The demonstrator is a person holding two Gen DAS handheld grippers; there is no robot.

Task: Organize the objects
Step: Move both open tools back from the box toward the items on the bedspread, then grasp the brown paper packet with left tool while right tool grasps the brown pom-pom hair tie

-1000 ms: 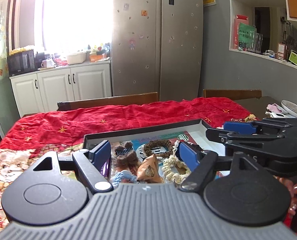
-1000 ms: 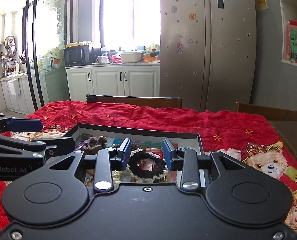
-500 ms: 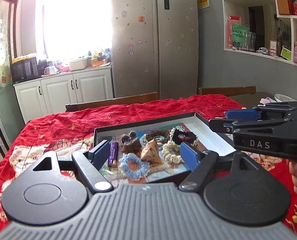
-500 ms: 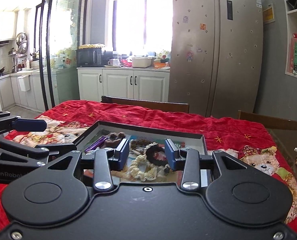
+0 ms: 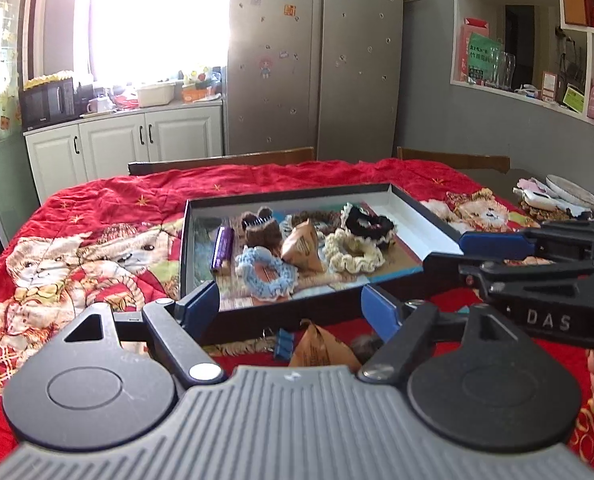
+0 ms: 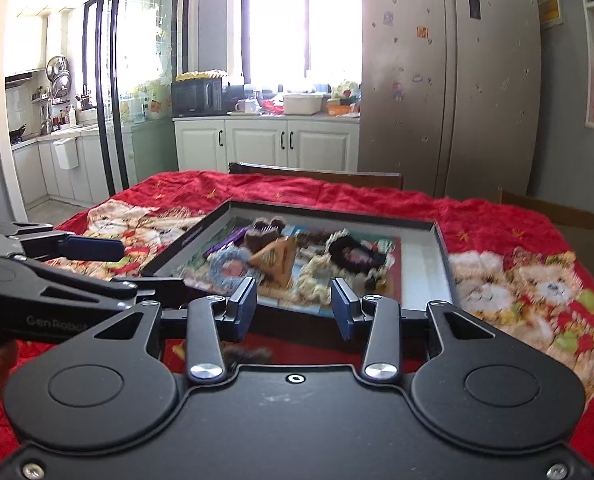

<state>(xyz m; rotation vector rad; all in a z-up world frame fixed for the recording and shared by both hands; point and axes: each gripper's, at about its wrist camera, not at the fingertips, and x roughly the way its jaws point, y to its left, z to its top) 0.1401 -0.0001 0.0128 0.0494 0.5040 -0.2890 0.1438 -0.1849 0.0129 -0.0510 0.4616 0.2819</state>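
A black tray with white inner walls (image 5: 413, 208) (image 6: 443, 252) lies on the red cloth. It holds a blue scrunchie (image 5: 263, 270), a cream scrunchie (image 5: 353, 254), a black scrunchie (image 5: 371, 222), a brown wedge packet (image 5: 303, 246) (image 6: 279, 260), a purple bar (image 5: 223, 246) and a brown hair clip (image 5: 261, 228). In front of the tray lie a blue binder clip (image 5: 284, 343), another brown packet (image 5: 321, 350) and a dark fuzzy item (image 5: 363, 346). My left gripper (image 5: 291, 306) is open and empty above these. My right gripper (image 6: 293, 306) is open and empty before the tray's near edge.
The red blanket with cat pictures (image 5: 57, 264) covers the table. Wooden chair backs (image 5: 221, 160) stand at the far side. A plate and small items (image 5: 569, 196) sit at the table's right end. Fridge, cabinets and wall shelves stand behind.
Both grippers have drawn back from over the tray toward the near side; both stayed open. The loose items in front of the tray have come into the left wrist view.
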